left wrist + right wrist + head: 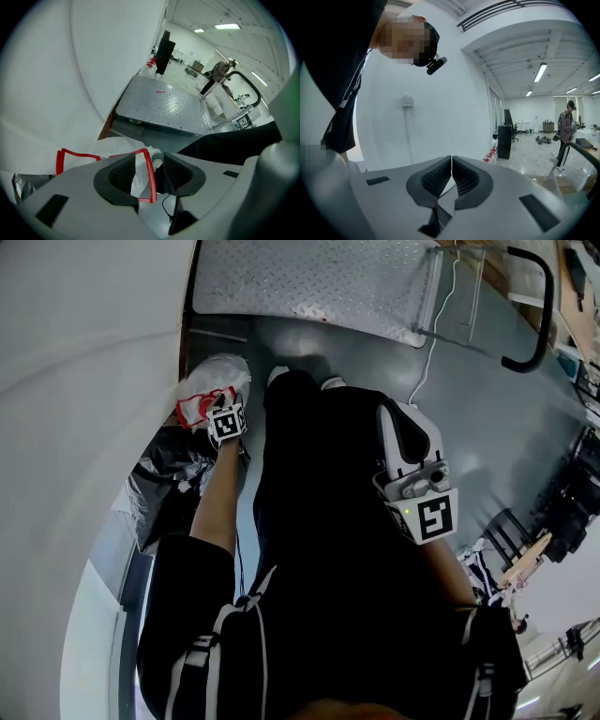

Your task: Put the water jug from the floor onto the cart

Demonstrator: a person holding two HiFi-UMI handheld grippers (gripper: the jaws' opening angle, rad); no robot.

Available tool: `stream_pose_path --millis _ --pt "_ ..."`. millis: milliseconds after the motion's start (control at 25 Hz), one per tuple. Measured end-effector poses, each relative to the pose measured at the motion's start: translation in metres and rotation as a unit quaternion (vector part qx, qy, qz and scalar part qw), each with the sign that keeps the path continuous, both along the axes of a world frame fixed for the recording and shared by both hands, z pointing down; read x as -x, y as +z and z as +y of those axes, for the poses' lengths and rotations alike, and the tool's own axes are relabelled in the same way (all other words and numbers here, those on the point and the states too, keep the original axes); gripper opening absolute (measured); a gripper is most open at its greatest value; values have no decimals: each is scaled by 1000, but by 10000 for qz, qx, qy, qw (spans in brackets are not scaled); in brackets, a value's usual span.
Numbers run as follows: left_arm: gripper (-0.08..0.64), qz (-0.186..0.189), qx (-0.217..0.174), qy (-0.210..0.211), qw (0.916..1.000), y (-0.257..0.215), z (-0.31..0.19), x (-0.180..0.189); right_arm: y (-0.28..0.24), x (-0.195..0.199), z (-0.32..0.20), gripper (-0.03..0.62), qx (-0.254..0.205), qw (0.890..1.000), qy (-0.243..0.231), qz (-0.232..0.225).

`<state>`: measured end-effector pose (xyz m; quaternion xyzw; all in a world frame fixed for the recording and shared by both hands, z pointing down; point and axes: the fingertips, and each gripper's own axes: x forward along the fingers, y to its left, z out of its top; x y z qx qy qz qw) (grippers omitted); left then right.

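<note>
Our left gripper (150, 160) is open. Its jaws stand apart, with a red strip (151, 180) and a fold of white sheet lying in the gap, and neither jaw presses on them. The strip belongs to a white, red-trimmed bundle (212, 381) on the floor (375, 362) at the upper left of the head view. We take this bundle for the jug (it seems to be wrapped in a bag, so we cannot make out its body or which way its long axis runs). It sits just ahead of the left jaws, close to the wall (84, 381).

Our right gripper (452, 161) is clenched on nothing. It shows at centre right of the head view, well apart from the jug, and its own view looks up across the room, not at the floor.

So the left hand is the nearer one, and we judge that the grasp is still to be made. The cart (309, 282) lies beyond the jug, along the top of the head view, with its black handle (534, 315) at the upper right. The lift would therefore go forward and up-frame onto that ribbed deck.
</note>
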<state>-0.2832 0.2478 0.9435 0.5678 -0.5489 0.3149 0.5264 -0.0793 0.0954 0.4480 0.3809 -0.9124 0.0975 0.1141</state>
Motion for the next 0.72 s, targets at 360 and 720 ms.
stream_pose_path --millis 360,720 --pt "187 66 414 278 9987 30 10 -6 8 1 -2 18 178 9998 6 83" --pt "173 359 427 -246 9981 43 9 -8 24 -6 -1 18 434 9989 83 157"
